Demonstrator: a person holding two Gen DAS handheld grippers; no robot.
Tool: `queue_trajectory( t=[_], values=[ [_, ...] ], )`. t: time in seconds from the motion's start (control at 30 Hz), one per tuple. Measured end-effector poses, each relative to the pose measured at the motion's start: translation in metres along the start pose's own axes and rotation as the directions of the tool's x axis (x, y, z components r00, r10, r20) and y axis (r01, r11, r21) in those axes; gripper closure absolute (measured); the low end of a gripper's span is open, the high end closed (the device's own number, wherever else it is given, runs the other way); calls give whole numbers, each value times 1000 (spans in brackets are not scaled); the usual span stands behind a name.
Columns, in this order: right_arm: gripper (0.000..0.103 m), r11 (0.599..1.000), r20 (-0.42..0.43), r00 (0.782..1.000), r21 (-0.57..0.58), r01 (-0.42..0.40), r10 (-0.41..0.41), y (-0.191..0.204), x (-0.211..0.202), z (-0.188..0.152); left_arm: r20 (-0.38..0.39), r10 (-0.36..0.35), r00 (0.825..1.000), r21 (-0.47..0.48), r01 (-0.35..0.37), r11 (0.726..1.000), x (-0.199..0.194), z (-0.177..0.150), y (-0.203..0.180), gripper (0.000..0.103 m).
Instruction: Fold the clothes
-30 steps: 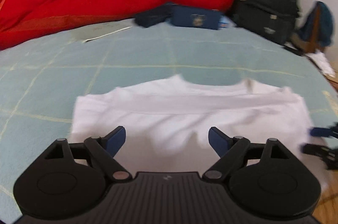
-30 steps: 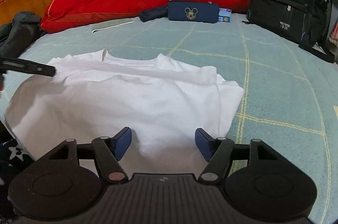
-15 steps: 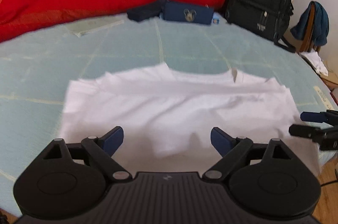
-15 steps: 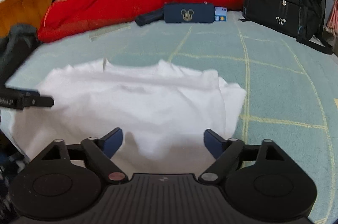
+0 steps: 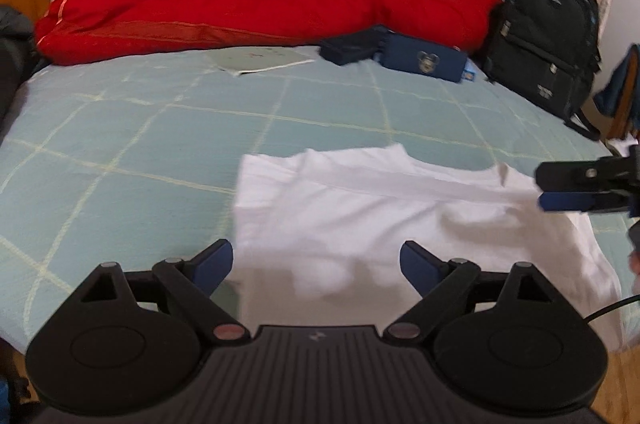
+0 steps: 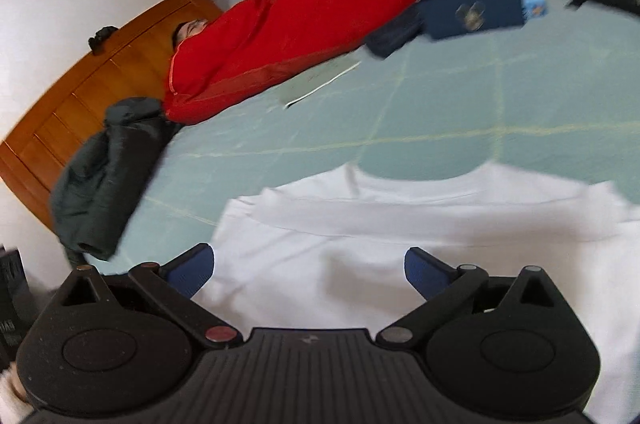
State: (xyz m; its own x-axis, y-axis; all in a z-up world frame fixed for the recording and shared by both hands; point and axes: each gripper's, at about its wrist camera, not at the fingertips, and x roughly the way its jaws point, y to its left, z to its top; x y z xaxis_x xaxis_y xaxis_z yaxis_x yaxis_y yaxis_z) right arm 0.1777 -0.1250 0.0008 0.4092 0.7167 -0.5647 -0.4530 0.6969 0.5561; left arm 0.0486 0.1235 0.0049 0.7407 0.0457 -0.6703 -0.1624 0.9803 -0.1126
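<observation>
Since the earlier frame, the right gripper [image 6: 308, 270] has rolled, tilting its view, and in the left view the shirt [image 5: 400, 216] has shifted toward 3 o'clock. The shirt lies flat on the bed [image 5: 160, 128], collar at 12 o'clock, sides apparently folded in. The left gripper [image 5: 316, 262] hovers over the near hem, jaws apart, likely placed for the next fold. The right jaws are also apart, holding nothing. Only the left view shows the right gripper from outside, at 3 o'clock near the shoulder; only the right view shows the headboard [image 6: 80, 96].
</observation>
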Motion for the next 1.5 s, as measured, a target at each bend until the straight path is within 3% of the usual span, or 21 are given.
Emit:
queue_trajectory(
  t=[0.13, 0.37, 0.6, 0.83, 1.0, 1.13, 1.3, 1.5],
  values=[
    [0, 998, -58, 998, 67, -12, 16, 0, 35, 5, -1, -11, 1000, -33, 11, 999, 1, 2, 22, 12],
    [0, 994, -85, 994, 79, 73, -66, -12, 81, 13, -5, -68, 998, -88, 67, 994, 7, 2, 44, 12],
    [0, 991, -42, 992, 70, 118, -115, -21, 103, 24, -11, -94, 995, -94, 93, 991, 13, 0, 50, 12],
    [0, 993, -17, 994, 61, 104, -103, 0, 64, 29, -26, -158, 987, -94, 155, 983, 16, -1, 60, 12],
    [0, 993, -60, 996, 98, 66, -60, 11, 46, 1, -68, -220, 973, -99, 213, 972, 25, 2, 66, 12],
    [0, 986, -105, 994, 157, 50, -34, 11, 49, -24, -95, -198, 976, -64, 192, 979, 31, 4, 66, 11],
    [0, 983, -114, 992, 169, 74, -55, 15, 52, -35, -99, -270, 958, -103, 260, 960, 31, 8, 75, 11],
    [0, 975, -151, 988, 219, 45, -12, 18, 41, -48, -69, -327, 942, -202, 308, 930, 36, 33, 101, 11]
  ],
)
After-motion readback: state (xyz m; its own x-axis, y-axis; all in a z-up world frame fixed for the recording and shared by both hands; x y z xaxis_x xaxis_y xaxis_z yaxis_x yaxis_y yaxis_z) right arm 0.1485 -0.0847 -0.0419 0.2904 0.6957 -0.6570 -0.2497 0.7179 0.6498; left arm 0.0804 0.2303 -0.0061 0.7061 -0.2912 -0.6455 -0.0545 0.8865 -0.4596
